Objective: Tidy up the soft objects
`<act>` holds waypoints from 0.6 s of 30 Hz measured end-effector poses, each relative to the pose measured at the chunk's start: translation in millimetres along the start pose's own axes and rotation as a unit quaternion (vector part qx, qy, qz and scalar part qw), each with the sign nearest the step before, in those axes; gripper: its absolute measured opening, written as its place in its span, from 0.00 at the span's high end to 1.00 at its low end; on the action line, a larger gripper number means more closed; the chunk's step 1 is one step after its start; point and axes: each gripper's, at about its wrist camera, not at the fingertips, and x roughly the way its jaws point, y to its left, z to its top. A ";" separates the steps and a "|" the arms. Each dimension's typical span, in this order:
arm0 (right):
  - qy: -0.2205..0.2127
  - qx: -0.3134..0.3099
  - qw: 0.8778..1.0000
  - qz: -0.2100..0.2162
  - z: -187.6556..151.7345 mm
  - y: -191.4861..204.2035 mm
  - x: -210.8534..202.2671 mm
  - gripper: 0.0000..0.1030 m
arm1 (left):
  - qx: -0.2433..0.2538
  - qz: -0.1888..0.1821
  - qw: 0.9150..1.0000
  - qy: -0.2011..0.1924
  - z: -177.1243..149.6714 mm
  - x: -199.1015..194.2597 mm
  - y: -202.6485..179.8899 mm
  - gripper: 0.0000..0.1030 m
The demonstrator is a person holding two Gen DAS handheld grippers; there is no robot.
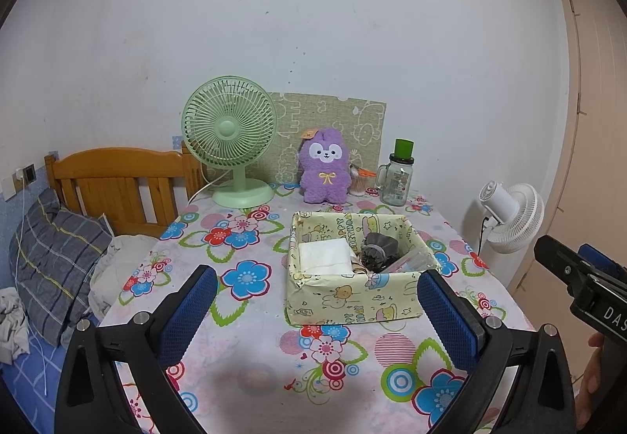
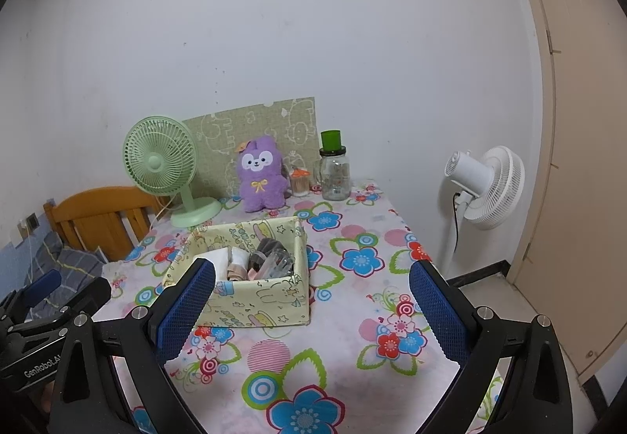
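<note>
A pale yellow cartoon-print box [image 1: 352,300] [image 2: 258,306] stands mid-table, holding a folded white cloth [image 1: 325,257], a grey scrunched fabric piece [image 1: 378,249] and other small soft items. A purple plush toy [image 1: 324,171] [image 2: 261,175] sits upright at the back of the table by the wall. My left gripper [image 1: 315,312] hovers open above the near table, just in front of the box, with nothing between its fingers. My right gripper [image 2: 311,310] is open too, its left blue pad [image 2: 184,312] overlapping the box's near left corner in view, and it holds nothing.
A green desk fan [image 1: 231,144] stands back left, a glass jar with a green lid [image 1: 397,175] back right, a small cotton-swab cup [image 1: 358,181] beside the plush. A white floor fan [image 2: 486,187] stands right of the table. A bed with wooden headboard [image 1: 117,183] lies left.
</note>
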 end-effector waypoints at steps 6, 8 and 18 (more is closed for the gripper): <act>0.001 0.000 1.000 0.001 0.1 -0.6 0.8 0.02 | 0.000 0.000 1.000 0.000 0.1 -0.3 0.1 0.00; 0.001 0.000 1.000 0.000 0.1 -0.3 0.3 0.02 | 0.000 0.000 1.000 0.000 0.1 -0.4 0.2 0.00; 0.006 0.002 1.000 -0.008 -1.8 -3.9 0.7 0.02 | -0.001 0.004 1.000 0.001 -1.8 1.8 -0.3 0.00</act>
